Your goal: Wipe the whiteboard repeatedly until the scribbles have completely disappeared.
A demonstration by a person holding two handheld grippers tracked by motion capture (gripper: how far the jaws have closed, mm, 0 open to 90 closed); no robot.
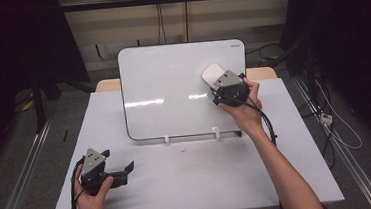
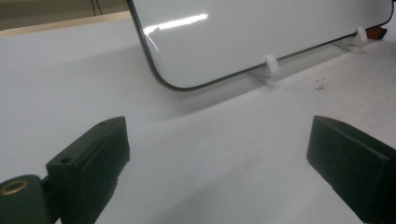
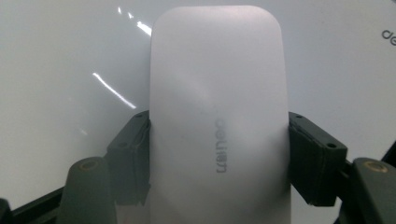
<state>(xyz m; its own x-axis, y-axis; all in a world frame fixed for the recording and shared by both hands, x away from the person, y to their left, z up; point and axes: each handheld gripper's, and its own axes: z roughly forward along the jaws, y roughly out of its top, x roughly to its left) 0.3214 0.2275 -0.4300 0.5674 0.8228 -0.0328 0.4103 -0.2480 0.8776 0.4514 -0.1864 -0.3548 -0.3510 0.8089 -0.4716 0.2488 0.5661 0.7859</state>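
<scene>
- Nearest to the person, the left gripper point(image 1: 112, 163) rests low over the front left part of the white table point(image 1: 195, 184). Its jaws stand wide apart with nothing between them — in the left gripper view there is bare table surface between the two black jaws, and the lower corner of the whiteboard point(image 2: 261, 37) lies beyond them.
- This free gripper could be a risk if it stays idle: the board stands tilted on small white clips point(image 1: 166, 139), and nothing else steadies it.
- Farther away, the right gripper point(image 1: 224, 84) is held up against the right upper part of the whiteboard. Its jaws are clamped on the two long sides of a white eraser point(image 3: 217, 116), which is rounded and carries a faint brand word.
- The eraser seems to lie flat on the board surface or just at it; the exact contact cannot be told from the pictures.
- The grip sits at the lower half of the eraser, so most of its body stands out past the jaws. If the person presses hard while wiping, the eraser could twist or slip out between the pads, since its sides look smooth.
- A strong push on the upper part could also tip the board backward or slide it on its clips — the pressure should probably stay light.
- The cable point(image 1: 270, 128) of the right gripper hangs near the board's lower right corner and might catch there.
</scene>
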